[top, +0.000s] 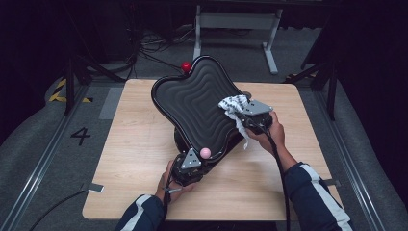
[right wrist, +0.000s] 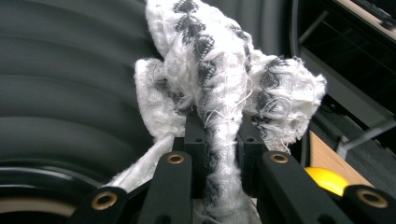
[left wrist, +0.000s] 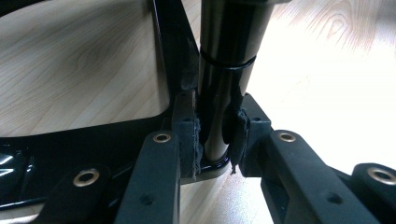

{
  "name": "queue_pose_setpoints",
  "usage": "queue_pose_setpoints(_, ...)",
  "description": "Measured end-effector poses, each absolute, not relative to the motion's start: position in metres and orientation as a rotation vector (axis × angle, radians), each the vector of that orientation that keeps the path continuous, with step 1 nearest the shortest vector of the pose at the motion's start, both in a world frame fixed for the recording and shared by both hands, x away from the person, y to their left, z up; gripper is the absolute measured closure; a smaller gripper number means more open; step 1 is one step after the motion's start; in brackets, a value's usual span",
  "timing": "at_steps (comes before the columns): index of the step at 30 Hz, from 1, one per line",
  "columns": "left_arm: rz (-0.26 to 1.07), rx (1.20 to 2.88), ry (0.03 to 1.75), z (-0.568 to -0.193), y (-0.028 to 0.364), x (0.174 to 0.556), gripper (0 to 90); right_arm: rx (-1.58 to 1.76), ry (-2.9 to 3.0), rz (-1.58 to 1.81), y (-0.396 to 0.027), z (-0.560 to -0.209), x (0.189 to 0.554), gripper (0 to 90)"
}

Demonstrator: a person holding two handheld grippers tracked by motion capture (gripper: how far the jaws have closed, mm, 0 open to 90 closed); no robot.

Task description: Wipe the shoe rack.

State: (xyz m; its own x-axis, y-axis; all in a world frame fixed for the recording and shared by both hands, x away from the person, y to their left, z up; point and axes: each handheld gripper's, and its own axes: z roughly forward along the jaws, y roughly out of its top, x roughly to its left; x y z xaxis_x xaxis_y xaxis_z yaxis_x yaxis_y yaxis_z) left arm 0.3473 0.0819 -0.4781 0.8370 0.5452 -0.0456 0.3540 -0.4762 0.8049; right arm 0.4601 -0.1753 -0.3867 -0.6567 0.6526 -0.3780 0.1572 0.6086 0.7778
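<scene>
A black board with a wavy ribbed face (top: 197,103) stands tilted on the wooden table (top: 134,130). My left gripper (top: 191,162) is at its near lower corner, beside a pink ball knob (top: 205,152). Seen up close, the left gripper (left wrist: 217,130) is shut on a glossy black post (left wrist: 224,70) under the board. My right gripper (top: 246,116) is at the board's right edge, shut on a white cloth with a dark pattern (top: 233,105). In the right gripper view the bunched cloth (right wrist: 224,79) sits between the pads of the right gripper (right wrist: 219,140) and lies against the ribbed face (right wrist: 70,84).
A red ball knob (top: 185,66) tops the board's far corner. A yellow ball (right wrist: 324,179) shows low beside my right gripper. A white metal frame (top: 235,21) stands behind the table, with cables on the floor to the left. Bare wood lies left and front of the board.
</scene>
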Motion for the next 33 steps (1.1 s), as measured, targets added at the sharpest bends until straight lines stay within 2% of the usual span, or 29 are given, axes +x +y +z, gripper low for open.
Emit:
queue_pose_setpoints(20, 0.285, 2.12, 0.649, -0.478, 0.082, 0.347, 73.7, 0.399, 2.327, 1.084, -0.138, -0.386, 0.416, 79.3)
queue_pose_setpoints(33, 0.277, 2.12, 0.657, -0.478, 0.083, 0.349, 73.7, 0.409, 2.296, 1.053, -0.145, -0.385, 0.409, 79.3)
